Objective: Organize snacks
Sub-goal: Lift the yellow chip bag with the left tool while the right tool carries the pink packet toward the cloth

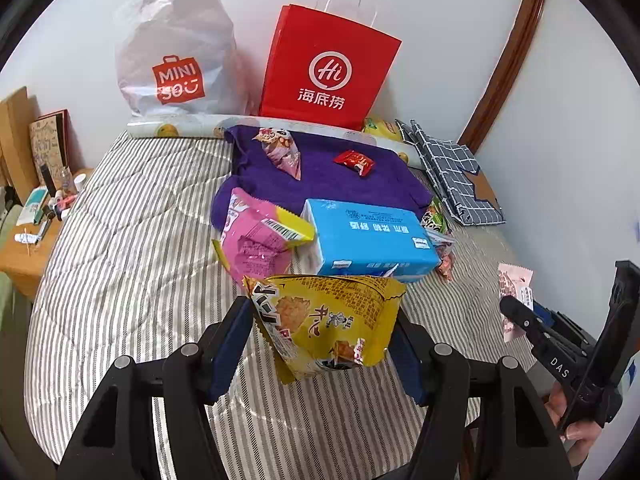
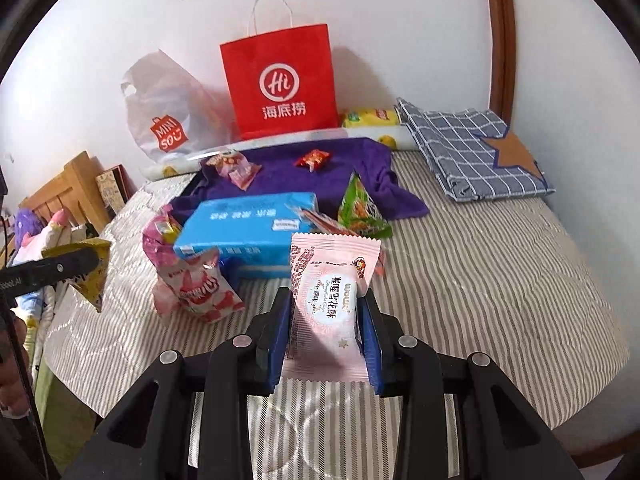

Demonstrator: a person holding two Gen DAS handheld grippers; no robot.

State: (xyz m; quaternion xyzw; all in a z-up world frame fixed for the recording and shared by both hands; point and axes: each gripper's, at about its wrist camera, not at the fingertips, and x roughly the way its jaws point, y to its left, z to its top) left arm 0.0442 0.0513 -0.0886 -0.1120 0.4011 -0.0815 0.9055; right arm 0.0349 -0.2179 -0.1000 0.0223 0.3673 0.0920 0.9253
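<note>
The bed (image 1: 120, 240) is big and stripy, and the snacks lie all over it. Far ahead of both claws, a red bag (image 1: 326, 68) and a white bag (image 1: 176, 52) stand at the wall. I think the snacks should go into one of them, maybe the red one, since its top looks open.

Just ahead of the left claw (image 1: 324, 344) lie a blue pack (image 1: 372, 236) and a pink bag (image 1: 256, 240).

The left claw is clamped on a yellow bag (image 1: 332, 320) and holds it up off the bed. The bag is wide, with its long side going left to right, and it tilts so the left corner is higher. The pinch is low on the bag, so it could flop. Carry it slowly and keep it level.

The right claw (image 2: 326, 320) is clamped on a small pink pack (image 2: 332, 296), also up in the air. Its long side points away from the claw, toward the bags. That way is good for sliding it in end first. Move one claw at a time so they don't bump.
</note>
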